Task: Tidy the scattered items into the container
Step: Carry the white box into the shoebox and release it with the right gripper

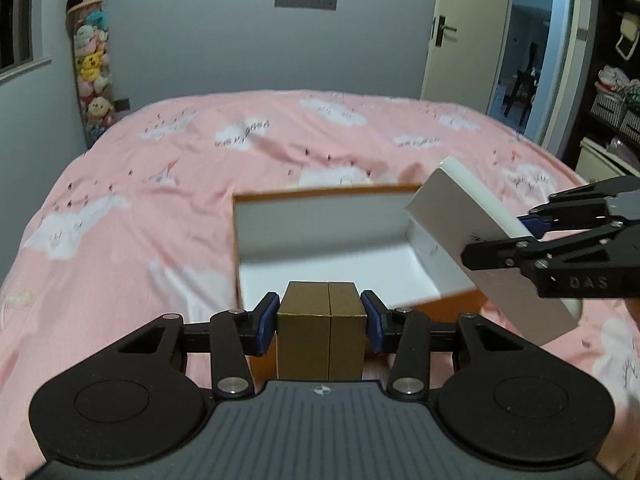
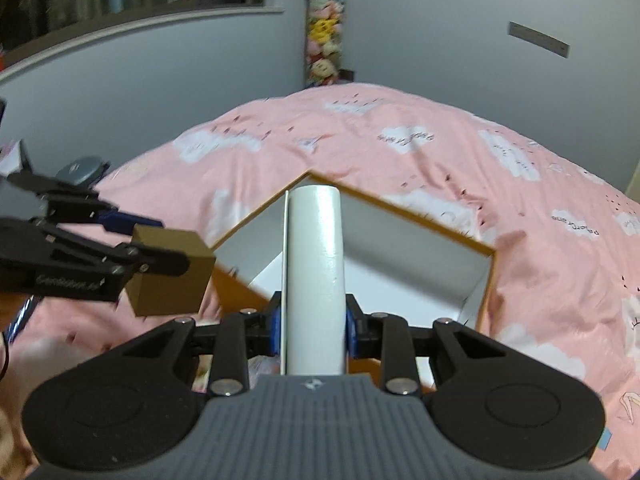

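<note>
An open cardboard box [image 1: 320, 216], orange outside and white inside, lies on the pink bed; it also shows in the right wrist view [image 2: 416, 248]. My left gripper [image 1: 322, 320] is shut on a small gold box [image 1: 322, 332] at the container's near edge; the gold box also shows in the right wrist view [image 2: 172, 272]. My right gripper [image 2: 312, 324] is shut on a flat white box [image 2: 314, 280], held tilted over the container's right side; this white box also shows in the left wrist view [image 1: 472, 240], as does the right gripper [image 1: 516, 236].
The pink cloud-print duvet [image 1: 160, 184] covers the whole bed. A column of plush toys [image 1: 92, 60] hangs in the far corner. An open door [image 1: 464, 32] and dark shelves [image 1: 616, 80] stand to the right. A window ledge [image 2: 120, 20] runs along the left wall.
</note>
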{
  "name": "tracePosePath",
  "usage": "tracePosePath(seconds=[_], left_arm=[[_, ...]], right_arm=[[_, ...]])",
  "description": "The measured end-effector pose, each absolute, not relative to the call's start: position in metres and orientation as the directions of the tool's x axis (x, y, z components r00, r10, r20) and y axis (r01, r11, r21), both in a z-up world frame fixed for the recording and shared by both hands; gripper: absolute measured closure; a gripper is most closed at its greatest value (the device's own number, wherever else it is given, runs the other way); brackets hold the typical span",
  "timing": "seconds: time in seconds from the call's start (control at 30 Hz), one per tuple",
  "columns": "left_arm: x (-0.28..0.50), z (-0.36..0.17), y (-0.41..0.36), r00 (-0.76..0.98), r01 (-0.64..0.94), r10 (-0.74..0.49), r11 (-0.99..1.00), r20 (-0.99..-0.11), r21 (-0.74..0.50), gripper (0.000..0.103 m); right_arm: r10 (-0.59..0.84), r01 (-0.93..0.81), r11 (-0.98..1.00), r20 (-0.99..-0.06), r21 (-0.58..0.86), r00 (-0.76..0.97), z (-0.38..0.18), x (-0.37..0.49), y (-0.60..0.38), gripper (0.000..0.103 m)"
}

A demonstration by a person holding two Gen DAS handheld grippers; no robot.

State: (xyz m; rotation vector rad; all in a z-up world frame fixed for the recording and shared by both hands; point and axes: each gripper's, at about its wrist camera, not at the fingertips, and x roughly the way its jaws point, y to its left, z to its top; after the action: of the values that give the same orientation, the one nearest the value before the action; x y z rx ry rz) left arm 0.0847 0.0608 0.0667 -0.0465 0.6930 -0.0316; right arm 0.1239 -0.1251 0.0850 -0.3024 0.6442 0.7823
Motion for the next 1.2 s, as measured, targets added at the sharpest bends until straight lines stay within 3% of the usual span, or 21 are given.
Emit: tracePosePath(seconds=[0.2, 0.6, 0.93, 1.2], left_arm=[[0.127, 0.06, 0.062, 0.781, 0.03, -0.059, 0.998, -0.622, -0.056, 0.052], [0.191, 0.017, 0.066, 0.715, 0.038, -0.068, 0.998, -0.696, -0.059, 0.052], [0.219, -0.005, 0.069, 0.677, 0.046, -0.084, 0.996, -0.731, -0.072, 0.052], [0.228, -0.017, 0.065, 0.651, 0.064, -0.106, 0.994, -0.752, -0.085, 0.052]], right_arm=[[0.532, -0.662, 0.748, -0.644, 0.052, 0.55, 0.078, 0.185, -0.115, 0.071], [0.475, -0.475, 0.84, -0.776, 0.261, 0.415, -0.01, 0.29, -0.098, 0.071], [0.471, -0.437, 0.843, -0.823, 0.315, 0.316, -0.045, 0.318, -0.08, 0.071], [0.405, -0.445, 0.854, -0.881, 0.27, 0.243, -0.057, 0.318, -0.084, 0.071]])
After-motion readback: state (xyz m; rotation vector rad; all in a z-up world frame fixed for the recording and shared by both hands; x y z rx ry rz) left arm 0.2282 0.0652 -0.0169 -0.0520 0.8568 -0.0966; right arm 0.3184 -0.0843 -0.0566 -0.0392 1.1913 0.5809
